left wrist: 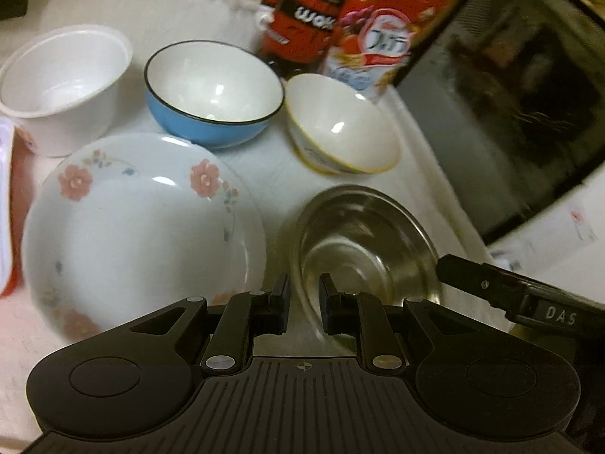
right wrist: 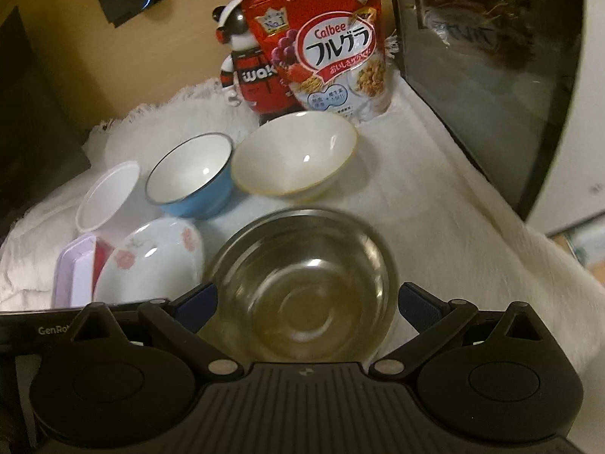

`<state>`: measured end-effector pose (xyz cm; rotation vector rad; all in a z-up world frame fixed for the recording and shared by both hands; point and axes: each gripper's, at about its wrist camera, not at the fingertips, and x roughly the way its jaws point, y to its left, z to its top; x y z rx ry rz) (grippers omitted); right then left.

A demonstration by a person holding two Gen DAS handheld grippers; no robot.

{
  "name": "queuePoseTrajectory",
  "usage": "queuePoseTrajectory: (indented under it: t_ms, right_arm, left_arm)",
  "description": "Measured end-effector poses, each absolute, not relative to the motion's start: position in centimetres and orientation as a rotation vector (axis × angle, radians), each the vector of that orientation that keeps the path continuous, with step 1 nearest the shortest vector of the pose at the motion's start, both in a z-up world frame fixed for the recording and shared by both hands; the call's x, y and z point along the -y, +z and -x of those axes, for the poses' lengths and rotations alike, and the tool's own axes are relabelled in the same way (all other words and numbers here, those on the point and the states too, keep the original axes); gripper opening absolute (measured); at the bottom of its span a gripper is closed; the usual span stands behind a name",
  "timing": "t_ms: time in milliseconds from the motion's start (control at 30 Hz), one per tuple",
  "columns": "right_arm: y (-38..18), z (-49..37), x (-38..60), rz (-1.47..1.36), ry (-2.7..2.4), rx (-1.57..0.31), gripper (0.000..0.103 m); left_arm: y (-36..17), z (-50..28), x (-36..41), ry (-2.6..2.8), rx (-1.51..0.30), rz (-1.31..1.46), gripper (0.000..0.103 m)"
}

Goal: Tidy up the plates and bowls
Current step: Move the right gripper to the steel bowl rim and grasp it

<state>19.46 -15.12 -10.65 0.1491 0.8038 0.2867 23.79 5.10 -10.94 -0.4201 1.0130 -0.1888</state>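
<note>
A clear glass bowl (left wrist: 363,249) (right wrist: 302,287) sits on the white cloth. My left gripper (left wrist: 304,302) is nearly shut, its jaws straddling the bowl's near rim. My right gripper (right wrist: 306,302) is open wide, its jaws on either side of the glass bowl, and one of its fingers shows in the left wrist view (left wrist: 487,280). A floral plate (left wrist: 140,227) (right wrist: 151,261) lies left of the glass bowl. Behind stand a blue bowl (left wrist: 213,94) (right wrist: 193,178), a cream bowl (left wrist: 340,125) (right wrist: 295,155) and a white plastic cup (left wrist: 64,83) (right wrist: 107,196).
A red cereal bag (right wrist: 329,45) (left wrist: 378,30) and a toy figure (right wrist: 249,72) (left wrist: 298,19) stand at the back. A dark glass tank (left wrist: 510,102) (right wrist: 487,53) walls the right side. A lilac and red box (right wrist: 75,268) lies at the left edge.
</note>
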Motion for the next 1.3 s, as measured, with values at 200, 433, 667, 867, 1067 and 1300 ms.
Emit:
queuePoseTrajectory:
  t_ms: [200,433,667,867,1067,1300]
  right_arm:
    - [-13.6,-24.7,17.2,-0.048,0.337,-0.834,0.092]
    - [-16.0,-27.3,16.0,0.004,0.431,-0.931,0.063]
    - [-14.7,-26.9,15.5,-0.056,0.390,-0.930,0.063]
    - [-11.4,-25.3,12.3,-0.037,0.438,-0.842,0.066]
    - [-11.5,-25.7,5.3,-0.023,0.587,-0.872,0.067]
    - [-14.0,-26.2,-2.7,0.140,0.643,-0.891,0.068]
  left_arm:
    - [-11.6,-25.7,-3.4,-0.095,-1.046,0.366,0.019]
    - [-14.0,-27.1,-2.5,-0.105,-1.161,0.394,0.025]
    - [-12.1,-26.8,-3.9,-0.152,-1.141,0.414,0.027]
    - [-8.3,-23.8,-8.9,-0.104,-1.028,0.442,0.030]
    - [-9.6,-22.7,-15.4,0.044,-1.019,0.482,0.029]
    - [-12.2,-22.4,-18.4,0.151,-1.045,0.436,0.026]
